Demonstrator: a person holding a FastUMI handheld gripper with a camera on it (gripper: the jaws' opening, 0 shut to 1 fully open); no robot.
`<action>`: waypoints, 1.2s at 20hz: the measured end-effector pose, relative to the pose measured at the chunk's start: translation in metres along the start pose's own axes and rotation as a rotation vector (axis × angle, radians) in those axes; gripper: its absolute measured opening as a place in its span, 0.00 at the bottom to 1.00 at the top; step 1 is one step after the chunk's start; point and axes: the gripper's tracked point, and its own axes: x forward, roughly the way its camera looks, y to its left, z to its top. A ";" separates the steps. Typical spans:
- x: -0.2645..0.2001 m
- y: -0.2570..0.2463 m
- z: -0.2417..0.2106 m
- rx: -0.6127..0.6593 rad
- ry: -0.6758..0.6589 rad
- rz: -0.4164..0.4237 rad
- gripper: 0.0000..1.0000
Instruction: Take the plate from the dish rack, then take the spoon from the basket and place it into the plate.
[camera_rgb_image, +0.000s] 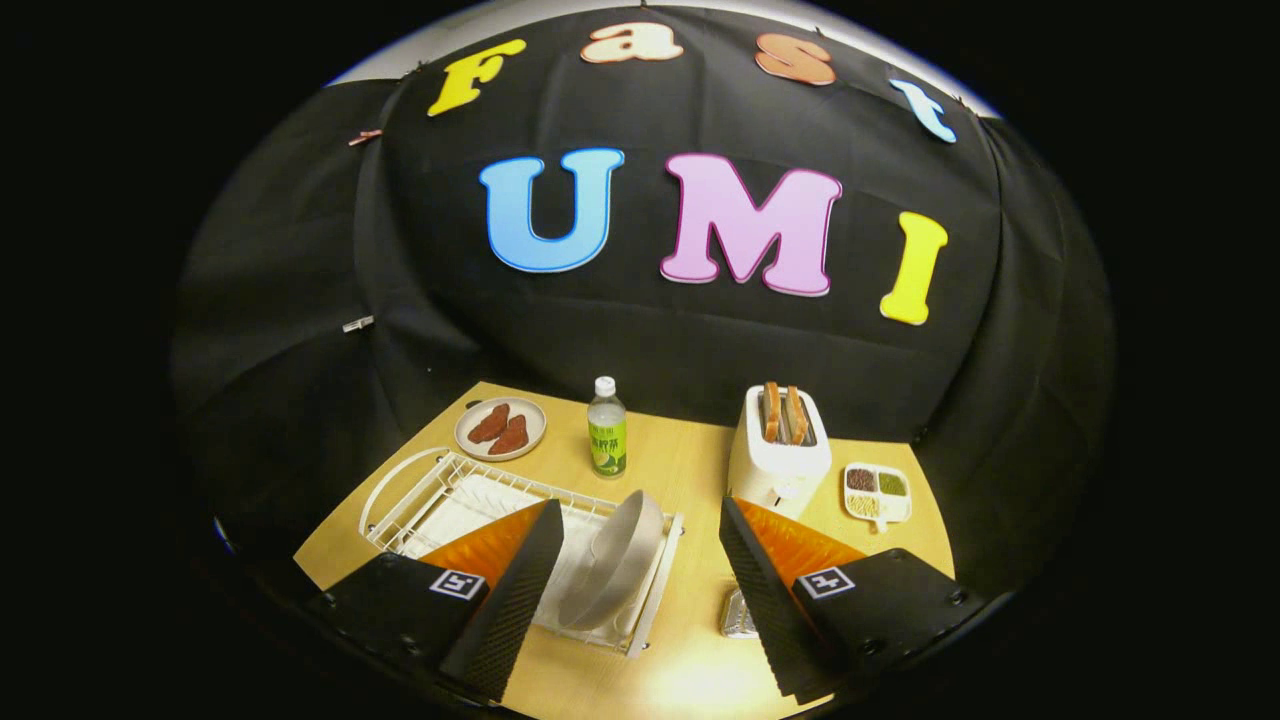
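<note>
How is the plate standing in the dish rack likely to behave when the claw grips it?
The plate looks rigid and glazed, so probably slippery at its thin rim. It leans on edge in the dish rack, so a nudge might tip it. The open claw hasn't touched it.

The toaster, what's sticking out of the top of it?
Two browned slices of toast stand upright in the slots of the white toaster, tops poking out. Their lower halves are hidden inside the body. The open claw is well short of it, holding nothing.
</note>
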 end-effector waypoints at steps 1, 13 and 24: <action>0.009 0.001 -0.007 0.034 0.029 0.001 0.97; 0.087 -0.007 -0.103 0.107 0.273 -0.177 0.60; 0.089 -0.021 -0.083 -0.046 0.321 -0.373 0.20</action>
